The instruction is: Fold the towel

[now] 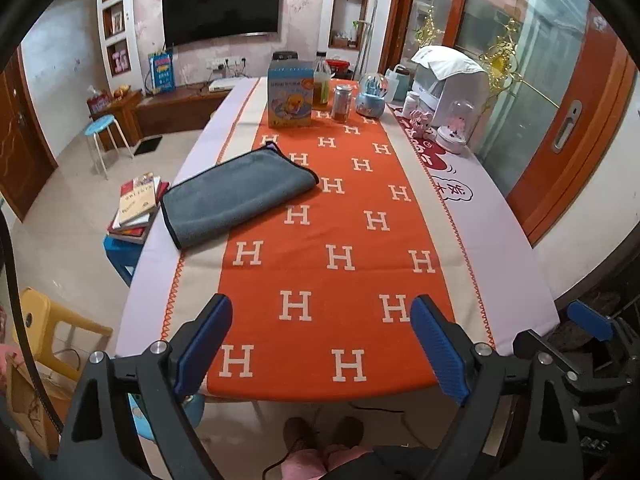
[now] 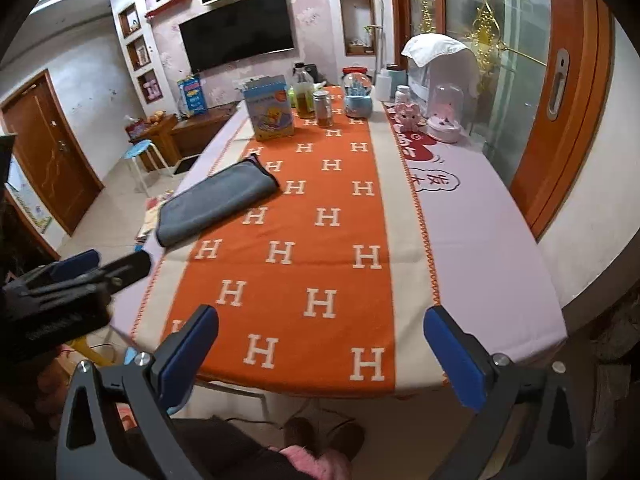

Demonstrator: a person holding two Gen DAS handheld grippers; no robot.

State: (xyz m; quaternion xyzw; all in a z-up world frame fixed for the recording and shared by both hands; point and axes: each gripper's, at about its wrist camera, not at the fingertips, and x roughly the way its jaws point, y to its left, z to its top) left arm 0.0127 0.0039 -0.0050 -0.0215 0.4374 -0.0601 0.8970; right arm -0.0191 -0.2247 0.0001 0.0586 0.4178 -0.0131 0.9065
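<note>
Folded towel (image 1: pixel 238 196), apparently doubled, hand-held grippers apart

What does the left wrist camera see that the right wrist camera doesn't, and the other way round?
Only the left wrist view shows the full stack of books beside the table and the yellow plastic chair at lower left.

Only the right wrist view shows the whole brown door on the left wall.

Both show the grey towel lying folded on the orange runner, touched by neither gripper. The left gripper and the right gripper both hang open above the table's near edge. The TV is in both views too.
</note>
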